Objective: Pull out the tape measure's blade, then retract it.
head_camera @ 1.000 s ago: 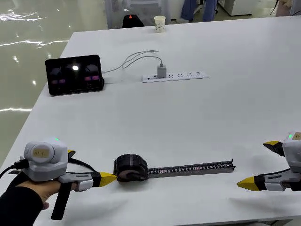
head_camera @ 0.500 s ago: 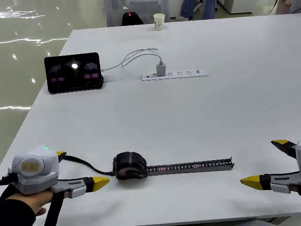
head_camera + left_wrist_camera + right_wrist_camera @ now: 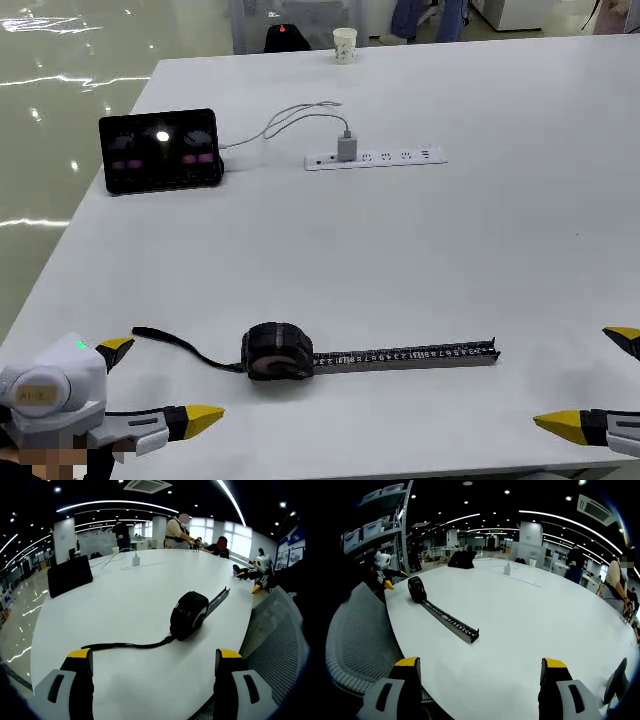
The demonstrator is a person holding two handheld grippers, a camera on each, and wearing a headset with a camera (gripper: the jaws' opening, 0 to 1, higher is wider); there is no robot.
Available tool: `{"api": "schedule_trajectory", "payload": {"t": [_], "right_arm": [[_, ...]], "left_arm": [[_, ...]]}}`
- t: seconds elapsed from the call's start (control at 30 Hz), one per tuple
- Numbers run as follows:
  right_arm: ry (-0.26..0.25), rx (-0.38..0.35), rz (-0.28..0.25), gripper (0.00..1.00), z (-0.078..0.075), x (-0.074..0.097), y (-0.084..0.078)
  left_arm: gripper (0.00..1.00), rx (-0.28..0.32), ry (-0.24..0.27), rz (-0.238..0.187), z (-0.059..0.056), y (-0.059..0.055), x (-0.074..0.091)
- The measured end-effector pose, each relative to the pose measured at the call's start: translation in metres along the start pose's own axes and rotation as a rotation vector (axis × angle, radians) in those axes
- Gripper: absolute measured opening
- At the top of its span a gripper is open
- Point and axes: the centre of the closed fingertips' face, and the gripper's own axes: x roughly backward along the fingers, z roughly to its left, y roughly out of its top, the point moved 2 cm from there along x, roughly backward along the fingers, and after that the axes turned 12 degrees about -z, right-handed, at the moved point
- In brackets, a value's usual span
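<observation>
tape measure, black round plastic, is looking dense and rigid — grippable across its sides; left gripper and right gripper are gaping, released.

The white table carries a tape measure, tablet, power strip and paper cup.

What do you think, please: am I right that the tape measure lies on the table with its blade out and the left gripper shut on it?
Not quite: the left gripper is open, short of the tape measure, as the left gripper view shows. It does lie on the table with its blade out.
</observation>
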Motion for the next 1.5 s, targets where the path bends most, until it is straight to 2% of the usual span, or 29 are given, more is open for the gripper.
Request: {"api": "schedule_trajectory", "payload": {"t": [0.1, 0.2, 0.33, 0.67, 0.77, 0.83, 0.9, 1.1, 1.2, 1.37, 1.5], "right_arm": [[0.000, -0.022, 0.016, 0.99, 0.004, 0.004, -0.004], [0.004, -0.012, 0.027, 0.99, 0.008, 0.008, -0.007], [0.003, -0.018, 0.033, 0.99, 0.009, 0.010, -0.007], [-0.002, -0.005, 0.044, 0.99, 0.008, 0.011, -0.006], [0.003, 0.007, 0.054, 0.99, 0.007, 0.012, -0.007], [0.003, 0.007, 0.059, 0.99, 0.006, 0.013, -0.008], [0.002, 0.007, 0.063, 0.99, 0.005, 0.013, -0.008], [0.025, 0.029, 0.088, 0.99, 0.003, 0.012, -0.010], [0.038, 0.039, 0.103, 0.99, 0.002, 0.010, -0.010], [0.060, 0.046, 0.111, 0.99, 0.001, 0.007, -0.004], [0.093, 0.065, 0.127, 0.99, 0.003, 0.003, 0.001]], "left_arm": [[0.99, 0.005, -0.007, 0.024, -0.002, -0.002, 0.003], [0.99, 0.010, -0.006, 0.028, 0.000, -0.001, 0.003], [0.99, 0.018, 0.001, 0.012, 0.002, 0.004, 0.004], [0.99, 0.027, 0.018, 0.007, 0.008, 0.006, 0.004], [0.99, 0.046, 0.001, -0.004, 0.003, 0.008, 0.003], [0.99, 0.036, 0.005, 0.024, 0.002, 0.004, 0.004], [0.99, 0.039, -0.001, 0.023, 0.001, 0.003, 0.004], [0.99, 0.052, -0.012, 0.025, -0.012, 0.006, -0.002], [0.99, 0.078, -0.009, 0.011, -0.019, 0.010, -0.006], [0.99, 0.080, -0.007, 0.010, -0.025, 0.015, -0.014], [0.99, 0.080, 0.017, 0.008, -0.025, 0.019, -0.022]]}}
